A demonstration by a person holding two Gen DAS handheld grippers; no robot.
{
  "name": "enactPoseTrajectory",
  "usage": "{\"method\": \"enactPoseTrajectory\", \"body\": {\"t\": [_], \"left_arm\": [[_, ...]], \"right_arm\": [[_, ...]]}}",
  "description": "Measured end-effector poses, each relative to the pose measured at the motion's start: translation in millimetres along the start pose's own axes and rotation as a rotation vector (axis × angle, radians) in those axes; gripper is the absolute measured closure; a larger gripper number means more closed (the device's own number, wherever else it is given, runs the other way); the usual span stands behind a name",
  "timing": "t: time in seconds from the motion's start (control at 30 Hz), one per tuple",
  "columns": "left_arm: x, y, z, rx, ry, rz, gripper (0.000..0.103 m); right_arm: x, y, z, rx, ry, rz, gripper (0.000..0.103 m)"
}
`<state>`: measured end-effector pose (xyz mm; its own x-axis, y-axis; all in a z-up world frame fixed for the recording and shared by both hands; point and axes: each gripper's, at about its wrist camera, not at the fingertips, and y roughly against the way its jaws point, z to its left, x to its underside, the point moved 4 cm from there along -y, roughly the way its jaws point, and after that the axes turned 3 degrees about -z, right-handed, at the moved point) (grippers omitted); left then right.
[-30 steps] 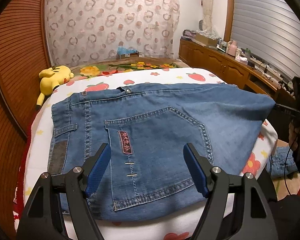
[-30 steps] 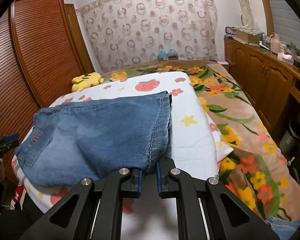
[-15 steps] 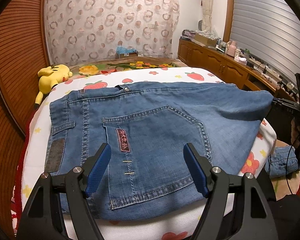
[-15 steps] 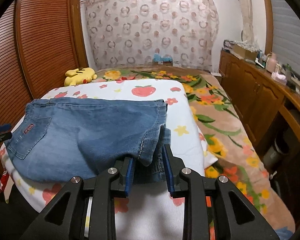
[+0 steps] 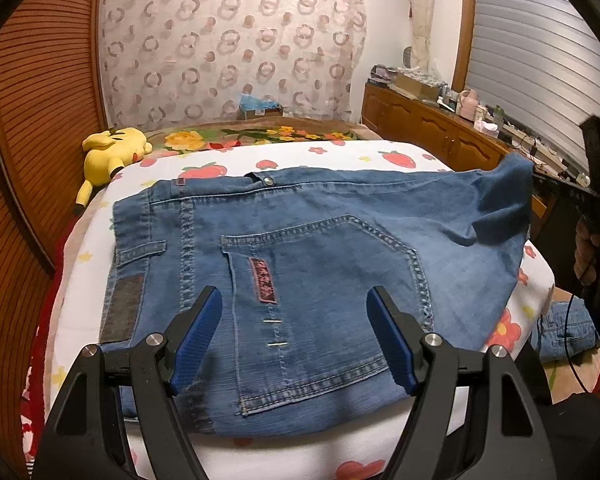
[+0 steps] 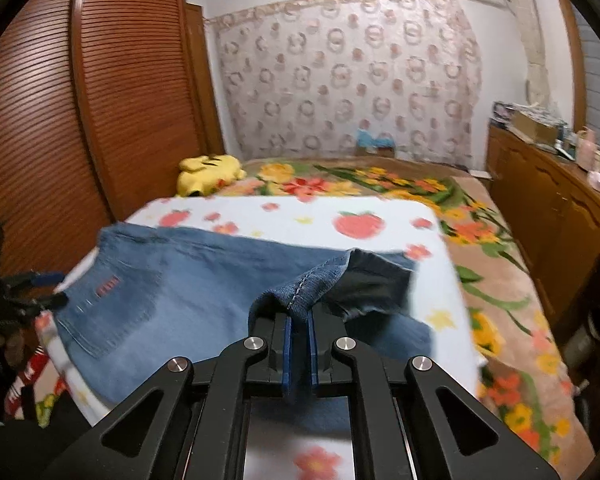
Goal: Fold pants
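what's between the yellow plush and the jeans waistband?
Left wrist view: only bare strawberry-print sheet separates the yellow plush from the jeans waistband; nothing else lies on that stretch.

right-wrist view motion-blurred, jeans (image 6: 204,300) hem hidden between right claw (image 6: 299,354) pads

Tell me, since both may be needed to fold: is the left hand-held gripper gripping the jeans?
No, the left hand-held gripper hangs open above the jeans.
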<state>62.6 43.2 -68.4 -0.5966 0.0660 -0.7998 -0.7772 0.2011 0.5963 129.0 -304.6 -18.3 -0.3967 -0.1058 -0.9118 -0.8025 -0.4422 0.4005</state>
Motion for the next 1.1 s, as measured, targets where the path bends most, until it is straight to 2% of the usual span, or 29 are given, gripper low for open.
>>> {"method": "enactPoseTrajectory", "body": {"t": [0.27, 0.37, 0.53, 0.7, 0.8, 0.87, 0.9, 1.03, 1.1], "left_arm": [[1, 16, 28, -0.040, 0.040, -0.024, 0.027], [2, 22, 40, -0.061, 0.059, -0.033, 0.027], [3, 27, 58, -0.085, 0.082, -0.047, 0.027], [4, 24, 57, -0.085, 0.082, -0.043, 0.027], [3, 20, 55, -0.076, 0.078, -0.037, 0.027], [2, 17, 52, -0.069, 0.073, -0.033, 0.027], [2, 15, 49, -0.064, 0.069, -0.030, 0.027], [-1, 9, 39, -0.046, 0.053, -0.023, 0.027], [-2, 6, 33, -0.037, 0.044, -0.020, 0.027]], "right_arm": [[-27, -42, 72, -0.167, 0.099, -0.016, 0.098], [-32, -61, 95, -0.202, 0.135, 0.009, 0.098], [-27, -71, 130, -0.326, 0.177, 0.045, 0.098], [-10, -91, 122, -0.332, 0.220, 0.159, 0.095], [-5, -97, 113, -0.313, 0.235, 0.201, 0.084], [-3, -99, 103, -0.296, 0.229, 0.217, 0.070], [-3, -97, 99, -0.290, 0.226, 0.222, 0.068], [-3, -88, 77, -0.261, 0.197, 0.214, 0.068], [-2, -81, 79, -0.238, 0.183, 0.205, 0.067]]}}
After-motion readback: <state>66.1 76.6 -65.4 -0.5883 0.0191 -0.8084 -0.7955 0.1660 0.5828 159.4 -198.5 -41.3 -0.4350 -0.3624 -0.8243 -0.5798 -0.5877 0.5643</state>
